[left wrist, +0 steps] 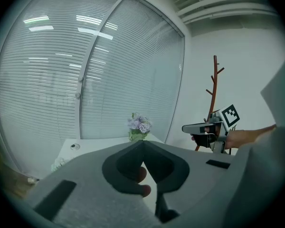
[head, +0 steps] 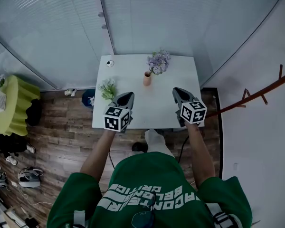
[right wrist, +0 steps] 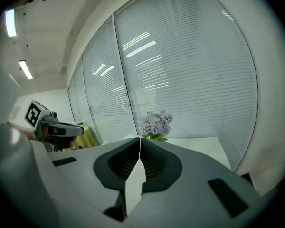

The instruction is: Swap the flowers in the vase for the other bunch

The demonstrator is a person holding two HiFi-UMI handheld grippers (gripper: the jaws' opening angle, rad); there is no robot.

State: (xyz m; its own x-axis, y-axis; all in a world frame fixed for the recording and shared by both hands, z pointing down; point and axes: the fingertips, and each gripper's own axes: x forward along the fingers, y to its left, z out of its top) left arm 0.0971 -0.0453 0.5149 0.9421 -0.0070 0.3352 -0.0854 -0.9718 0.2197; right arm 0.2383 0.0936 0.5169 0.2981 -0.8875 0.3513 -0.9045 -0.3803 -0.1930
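A small tan vase (head: 147, 78) stands upright near the middle of the white table (head: 180, 70), holding purple flowers (head: 159, 61). These flowers also show ahead in the left gripper view (left wrist: 139, 124) and in the right gripper view (right wrist: 156, 124). A white and green bunch (head: 107, 88) lies at the table's left edge. My left gripper (head: 128, 95) hovers just right of that bunch, jaws shut and empty (left wrist: 143, 142). Above the table's front right part, my right gripper (head: 176, 91) is shut with nothing between its jaws (right wrist: 140, 139). Both grippers are apart from the vase.
A small round object (head: 109, 63) sits at the table's far left corner. Glass walls with blinds stand behind the table. A yellow-green round table (head: 16, 101) is at the left, a brown coat rack (head: 256, 96) at the right, and shoes lie on the wooden floor.
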